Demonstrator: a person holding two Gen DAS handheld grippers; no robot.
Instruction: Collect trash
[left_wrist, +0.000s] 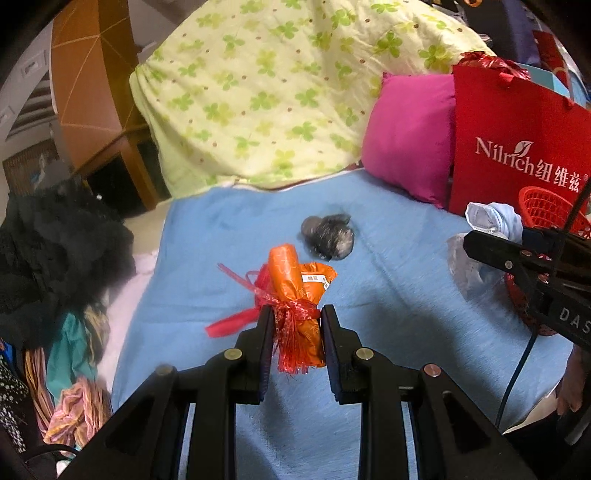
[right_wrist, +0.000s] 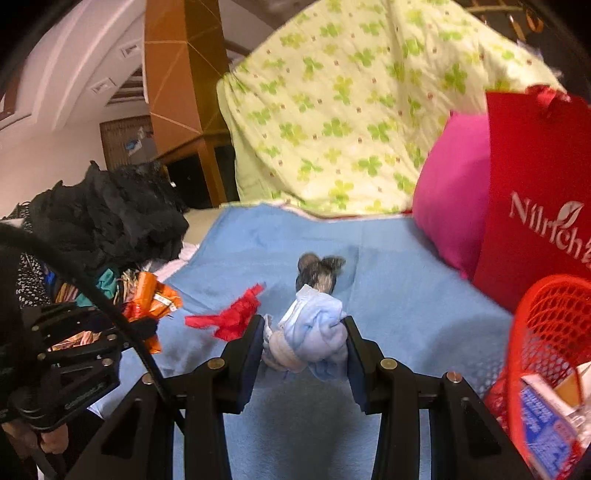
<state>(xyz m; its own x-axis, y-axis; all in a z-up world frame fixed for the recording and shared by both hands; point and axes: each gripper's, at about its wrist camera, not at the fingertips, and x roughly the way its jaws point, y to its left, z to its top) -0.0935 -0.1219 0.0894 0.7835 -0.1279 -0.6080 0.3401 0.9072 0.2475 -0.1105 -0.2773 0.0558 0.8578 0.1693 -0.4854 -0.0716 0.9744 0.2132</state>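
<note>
My left gripper (left_wrist: 297, 321) is shut on an orange wrapper (left_wrist: 295, 288) tangled with red ribbon, held above the blue sheet (left_wrist: 388, 295). It also shows in the right wrist view (right_wrist: 151, 299). My right gripper (right_wrist: 304, 332) is shut on a crumpled blue face mask (right_wrist: 314, 332); the mask also shows in the left wrist view (left_wrist: 493, 218). A grey crumpled lump (left_wrist: 328, 236) lies on the sheet ahead of both grippers. A red ribbon scrap (right_wrist: 229, 315) shows left of the mask. A red mesh basket (right_wrist: 546, 332) holding paper trash stands at the right.
A pink pillow (left_wrist: 410, 136) and a red Nilrich paper bag (left_wrist: 517, 147) stand at the back right. A green clover quilt (left_wrist: 277, 85) is piled behind. Dark clothes (left_wrist: 55, 251) are heaped at the left bed edge. A clear plastic bag (left_wrist: 469, 266) lies near the basket.
</note>
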